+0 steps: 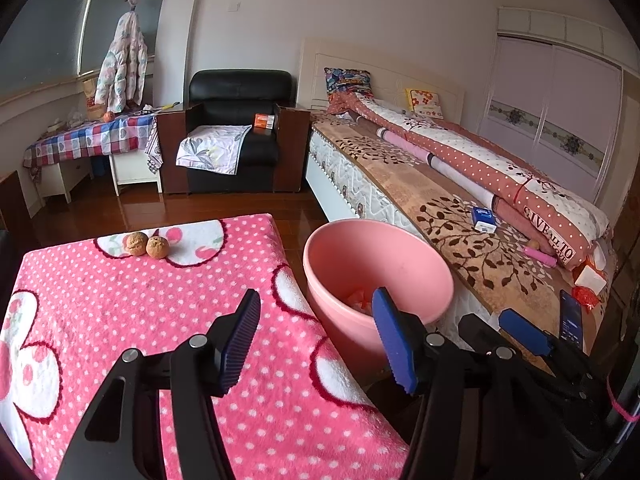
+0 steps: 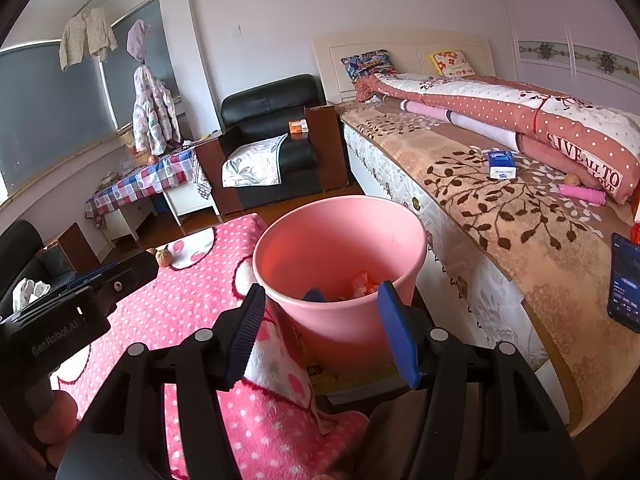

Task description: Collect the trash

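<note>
Pink bin (image 2: 340, 264) stands directly ahead of the right gripper (image 2: 320, 332), its near rim showing between the spread blue pads, which touch nothing. Crumpled orange-and-white scraps (image 2: 362, 284) already lie at the bottom, so part of the collection appears done.

Left gripper (image 1: 316, 340) is likewise spread and empty, poised over the pink spotted cloth (image 1: 160, 312), with the bin just ahead and to its right.

Remaining items, as judged: two walnuts (image 1: 146, 245) sit touching each other well ahead of the left gripper, near the far edge of the cloth; whether they count as trash cannot be told. No loose wrappers show on the cloth near either gripper. On the bed (image 2: 520, 216), to the right of the right gripper, lie a blue-and-white box (image 2: 501, 165), a pink tube (image 2: 584, 194) and a phone (image 2: 626, 282); their status is undetermined. Collection looks well advanced, not confirmed complete.
</note>
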`<control>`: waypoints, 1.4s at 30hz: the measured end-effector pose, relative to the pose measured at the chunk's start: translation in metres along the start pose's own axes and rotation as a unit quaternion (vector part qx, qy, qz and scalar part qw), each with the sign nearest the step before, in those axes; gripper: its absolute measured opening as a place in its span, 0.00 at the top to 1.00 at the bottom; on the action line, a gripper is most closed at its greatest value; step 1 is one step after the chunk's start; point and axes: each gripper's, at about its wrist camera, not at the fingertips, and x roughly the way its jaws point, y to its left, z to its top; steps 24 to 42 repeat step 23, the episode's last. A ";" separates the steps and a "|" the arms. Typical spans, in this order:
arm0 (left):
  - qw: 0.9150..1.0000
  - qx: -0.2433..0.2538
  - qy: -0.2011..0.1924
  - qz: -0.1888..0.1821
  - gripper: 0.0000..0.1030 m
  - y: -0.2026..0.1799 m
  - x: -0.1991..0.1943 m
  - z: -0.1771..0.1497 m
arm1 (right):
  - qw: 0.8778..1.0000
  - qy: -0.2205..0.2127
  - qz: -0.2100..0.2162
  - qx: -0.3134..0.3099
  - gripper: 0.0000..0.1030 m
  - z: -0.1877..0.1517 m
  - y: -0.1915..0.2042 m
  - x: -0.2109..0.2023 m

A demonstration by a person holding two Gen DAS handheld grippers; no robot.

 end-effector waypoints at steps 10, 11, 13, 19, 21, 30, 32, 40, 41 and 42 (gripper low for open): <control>1.000 -0.001 0.000 0.006 0.44 0.001 0.003 0.000 | 1.000 0.008 -0.004 0.002 0.43 -0.003 -0.002 0.006; 1.000 -0.001 0.000 0.006 0.44 0.001 0.003 0.000 | 1.000 0.009 -0.004 0.003 0.43 -0.003 -0.003 0.007; 1.000 0.000 0.001 0.005 0.44 0.001 0.003 0.000 | 1.000 0.011 -0.004 0.004 0.43 -0.004 -0.002 0.007; 1.000 0.001 0.008 0.002 0.44 0.001 0.007 -0.004 | 1.000 0.011 -0.004 0.004 0.43 -0.004 -0.002 0.007; 1.000 0.000 0.009 0.002 0.44 0.001 0.007 -0.004 | 1.000 0.011 -0.003 0.004 0.43 -0.004 -0.003 0.008; 1.000 0.000 0.010 0.001 0.44 0.002 0.008 -0.005 | 1.000 0.011 -0.004 0.004 0.43 -0.004 -0.002 0.007; 1.000 0.000 0.010 0.001 0.44 0.002 0.008 -0.005 | 1.000 0.011 -0.004 0.004 0.43 -0.004 -0.002 0.007; 1.000 0.000 0.010 0.001 0.44 0.002 0.008 -0.005 | 1.000 0.011 -0.004 0.004 0.43 -0.004 -0.002 0.007; 1.000 0.000 0.010 0.001 0.44 0.002 0.008 -0.005 | 1.000 0.011 -0.004 0.004 0.43 -0.004 -0.002 0.007; 1.000 0.000 0.010 0.001 0.44 0.002 0.008 -0.005 | 1.000 0.011 -0.004 0.004 0.43 -0.004 -0.002 0.007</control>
